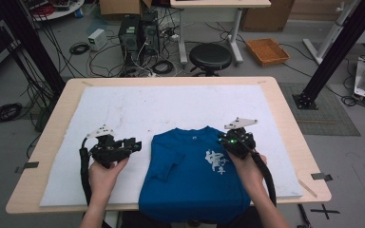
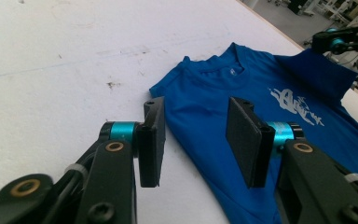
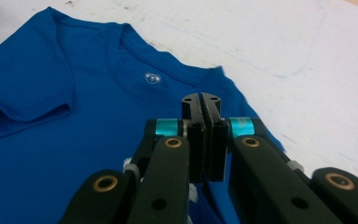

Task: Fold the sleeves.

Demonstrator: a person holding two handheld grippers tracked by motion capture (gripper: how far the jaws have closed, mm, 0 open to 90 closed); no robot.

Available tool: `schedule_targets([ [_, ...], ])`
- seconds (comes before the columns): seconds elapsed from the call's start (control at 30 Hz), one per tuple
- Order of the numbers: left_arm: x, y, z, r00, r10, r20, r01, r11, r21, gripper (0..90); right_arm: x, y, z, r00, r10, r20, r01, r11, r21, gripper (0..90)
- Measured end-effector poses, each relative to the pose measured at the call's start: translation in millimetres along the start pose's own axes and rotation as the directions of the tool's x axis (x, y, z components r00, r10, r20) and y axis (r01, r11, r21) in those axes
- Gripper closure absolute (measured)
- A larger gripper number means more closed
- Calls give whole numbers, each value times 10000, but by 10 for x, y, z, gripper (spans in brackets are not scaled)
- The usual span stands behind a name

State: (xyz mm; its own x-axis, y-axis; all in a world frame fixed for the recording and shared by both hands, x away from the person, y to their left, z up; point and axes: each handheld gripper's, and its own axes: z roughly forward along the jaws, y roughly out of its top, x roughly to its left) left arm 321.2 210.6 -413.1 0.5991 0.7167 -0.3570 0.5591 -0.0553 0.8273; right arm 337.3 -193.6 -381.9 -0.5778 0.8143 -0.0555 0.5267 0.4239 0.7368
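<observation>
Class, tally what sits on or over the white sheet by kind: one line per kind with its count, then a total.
Blue T-shirt: 1
Hand-held gripper: 2 (left hand-held gripper, right hand-held gripper)
Total: 3

We see a grey floor strewn with cables. Beyond our table stand a black stool and computer towers.
</observation>
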Motion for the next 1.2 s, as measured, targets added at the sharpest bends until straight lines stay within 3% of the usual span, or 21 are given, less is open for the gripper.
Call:
schedule_targets([
  [0.17, -2, -17, 22, 10000, -4, 26, 4, 10000, 93, 574, 86, 28, 136, 9993, 133, -340, -134, 9999, -15, 862],
  [0.33, -15, -21, 36, 10000, -39, 12, 39, 10000, 80, 570, 48, -4, 81, 9962, 188, -853, -242, 9977, -626, 796],
  [0.43, -27, -22, 46, 10000, -2, -26, 2, 10000, 98, 560, -64, -73, -33, 9964, 211, -819, -295, 9942, -1032, 754],
  [0.63, -40, -19, 62, 10000, -35, -67, 35, 10000, -43, 525, -442, -334, -238, 9918, 1024, -763, -1143, 9785, -1718, 671],
  [0.83, -53, -25, 120, 9998, 3, -223, -3, 10000, -4, 515, -728, -575, -296, 9845, 1599, -722, -1714, 9641, -2030, 555],
  [1.03, -76, -51, 138, 9971, 528, -552, -528, 9986, 31, 488, -859, -739, -317, 9800, 1842, -757, -1967, 9547, -2234, 475],
  [1.2, -102, -74, 63, 9925, 870, -853, -907, 9950, -410, 436, -938, -749, -377, 9781, 1919, -801, -2060, 9467, -2478, 422],
])
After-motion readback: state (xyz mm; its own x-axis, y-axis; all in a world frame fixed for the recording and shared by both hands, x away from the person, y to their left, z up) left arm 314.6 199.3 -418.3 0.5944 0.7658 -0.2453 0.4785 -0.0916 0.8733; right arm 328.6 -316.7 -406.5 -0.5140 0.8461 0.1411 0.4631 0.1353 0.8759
